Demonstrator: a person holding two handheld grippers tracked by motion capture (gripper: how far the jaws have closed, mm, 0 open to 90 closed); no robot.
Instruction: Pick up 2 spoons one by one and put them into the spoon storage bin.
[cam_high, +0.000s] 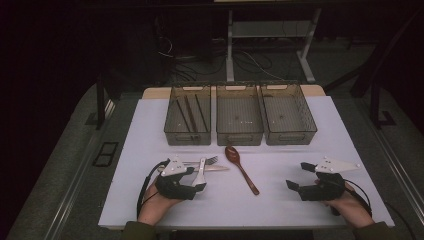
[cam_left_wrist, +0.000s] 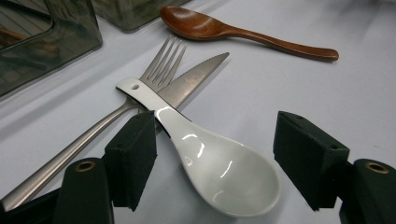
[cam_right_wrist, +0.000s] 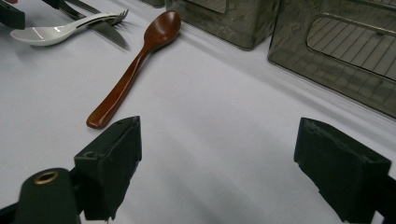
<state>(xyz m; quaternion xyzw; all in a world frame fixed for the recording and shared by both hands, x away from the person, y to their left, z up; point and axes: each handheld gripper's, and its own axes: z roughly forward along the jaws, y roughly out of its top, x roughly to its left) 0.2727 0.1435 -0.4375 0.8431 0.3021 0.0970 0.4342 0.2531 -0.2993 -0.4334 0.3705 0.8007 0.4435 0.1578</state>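
Note:
A white ceramic spoon (cam_left_wrist: 219, 168) lies bowl toward me across a metal fork (cam_left_wrist: 159, 70) and a serrated knife (cam_left_wrist: 196, 74) on the white mat. My left gripper (cam_left_wrist: 222, 144) straddles the spoon's bowl. Its left pad sits against the spoon's neck, while the right pad stands clear of the bowl. In the high view this gripper (cam_high: 196, 179) is at the lower left, over the spoon (cam_high: 201, 172). A brown wooden spoon (cam_high: 241, 170) lies diagonally at the centre. My right gripper (cam_high: 298, 176) rests open at the lower right, with nothing between its pads (cam_right_wrist: 112, 158).
Three translucent grey bins stand in a row at the back: left (cam_high: 187, 139), middle (cam_high: 239, 140), right (cam_high: 290, 139). The left bin holds a few dark sticks. The white mat (cam_high: 280, 205) ends close in front of my hands.

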